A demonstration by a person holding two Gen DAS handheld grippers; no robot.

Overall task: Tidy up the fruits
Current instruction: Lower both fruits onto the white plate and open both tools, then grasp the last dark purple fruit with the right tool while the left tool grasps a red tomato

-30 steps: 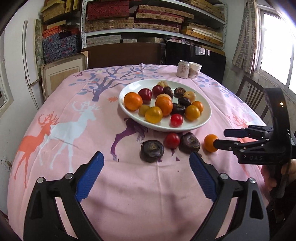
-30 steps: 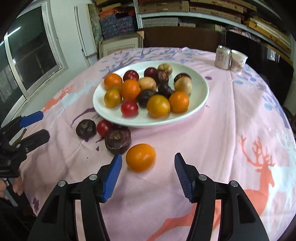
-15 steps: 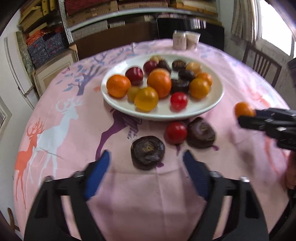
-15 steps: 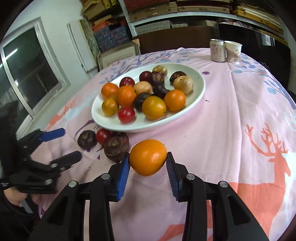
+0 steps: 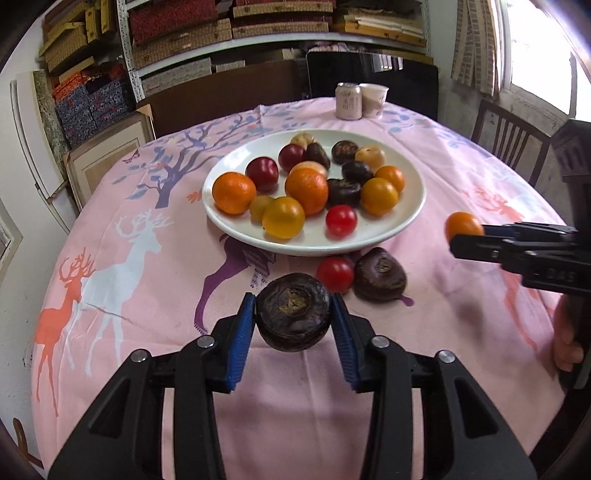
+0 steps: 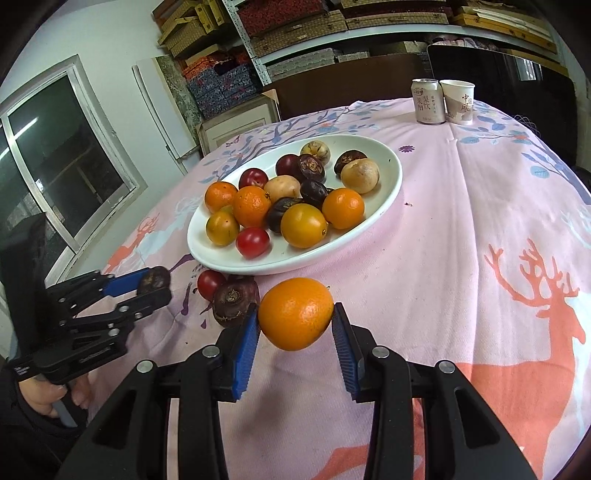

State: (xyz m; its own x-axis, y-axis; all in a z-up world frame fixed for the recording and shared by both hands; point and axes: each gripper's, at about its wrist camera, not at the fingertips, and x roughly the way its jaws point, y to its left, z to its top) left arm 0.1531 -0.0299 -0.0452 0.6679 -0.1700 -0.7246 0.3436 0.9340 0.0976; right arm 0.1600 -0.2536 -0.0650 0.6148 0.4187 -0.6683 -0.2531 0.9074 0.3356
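Fruits sit in a heap on a white plate in the middle of the table: oranges, red plums, dark round fruits and pale ones. Two more lie on the cloth just in front of the plate, a small red fruit and a dark fruit touching it.

The left gripper has just been closing, and its blue pads now press both sides of a dark round fruit near the front of the table. The right gripper is squeezed tight on an orange, holding it above the cloth, to the right of the two loose fruits. A hand shows behind the left gripper in the right view.

Nothing stands between the held fruits and the plate but the two loose ones.

A pink tablecloth with deer and trees covers the round table. At the far edge a can and a paper cup stand side by side. Behind the table are shelves packed with flat boxes. A wooden chair stands on the right by a bright window. Another window is on the left wall.
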